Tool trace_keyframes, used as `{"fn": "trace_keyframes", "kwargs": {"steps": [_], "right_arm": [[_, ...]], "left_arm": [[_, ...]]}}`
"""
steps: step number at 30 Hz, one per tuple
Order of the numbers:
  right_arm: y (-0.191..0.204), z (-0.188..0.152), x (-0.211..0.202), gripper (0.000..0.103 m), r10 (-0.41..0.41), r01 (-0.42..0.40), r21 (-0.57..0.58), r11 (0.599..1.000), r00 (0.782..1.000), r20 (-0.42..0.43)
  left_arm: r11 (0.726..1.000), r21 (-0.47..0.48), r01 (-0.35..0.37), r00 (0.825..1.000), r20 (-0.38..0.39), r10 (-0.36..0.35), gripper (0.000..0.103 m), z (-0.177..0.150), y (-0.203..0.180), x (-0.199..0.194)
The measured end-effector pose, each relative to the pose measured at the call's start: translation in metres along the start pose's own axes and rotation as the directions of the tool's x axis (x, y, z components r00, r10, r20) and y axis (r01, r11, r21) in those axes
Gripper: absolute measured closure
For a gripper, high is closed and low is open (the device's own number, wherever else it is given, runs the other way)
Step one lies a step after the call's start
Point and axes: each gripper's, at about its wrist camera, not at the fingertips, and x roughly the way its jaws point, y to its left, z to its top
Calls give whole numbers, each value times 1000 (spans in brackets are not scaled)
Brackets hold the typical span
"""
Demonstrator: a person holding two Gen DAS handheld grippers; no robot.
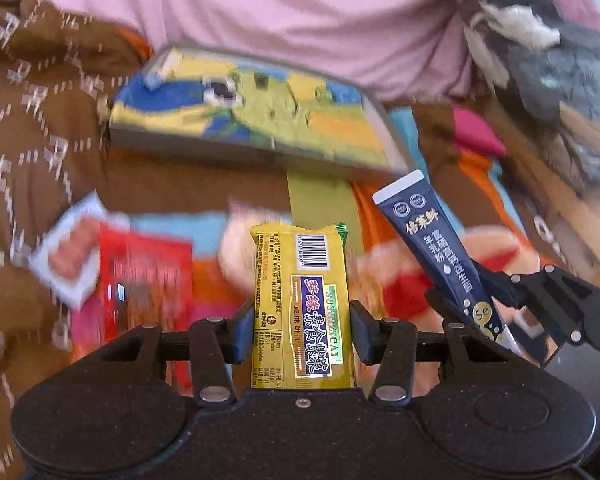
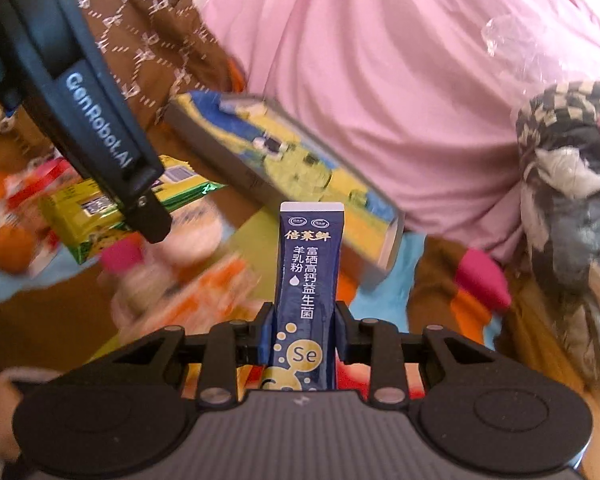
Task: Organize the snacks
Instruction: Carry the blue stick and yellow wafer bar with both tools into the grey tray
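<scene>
Left wrist view: left claw (image 1: 302,330) clenched on a yellow snack bar (image 1: 302,304), the bar standing lengthwise between the two fingers, barcode end pointing away from the camera. To its right, the right claw (image 1: 488,312) grips a navy sachet (image 1: 440,256) that leans up and to the left. Beyond both, a shallow box (image 1: 252,120) with a yellow, blue and green printed lining rests on brown patterned fabric (image 1: 40,120); a red packet (image 1: 148,276) lies at left, blurred. Right wrist view: right claw (image 2: 304,334) clamped on the navy sachet (image 2: 306,280), upright and centred between the fingers, white sealed edge on top. The left claw (image 2: 152,216) enters from upper left carrying the yellow snack bar (image 2: 88,216). The box (image 2: 300,168) sits just behind the sachet, against pink cloth (image 2: 380,80).
</scene>
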Motion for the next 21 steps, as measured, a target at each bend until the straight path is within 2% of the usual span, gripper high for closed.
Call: {"fn": "trace_keyframes", "kwargs": {"steps": [8, 11, 15, 21], "right_arm": [[-34, 45, 74, 69, -38, 35, 36, 999, 995, 89], [-43, 58, 104, 69, -50, 46, 36, 998, 993, 108], [-56, 74, 142, 69, -40, 34, 65, 997, 994, 102], [-61, 83, 186, 69, -11, 6, 88, 996, 998, 58]], "left_arm": [[999, 23, -25, 994, 103, 22, 53, 85, 11, 45], [1000, 4, -25, 989, 146, 24, 53, 117, 18, 69], [1000, 5, -26, 980, 199, 24, 53, 151, 23, 97], [1000, -15, -23, 976, 218, 26, 53, 175, 29, 132]]}}
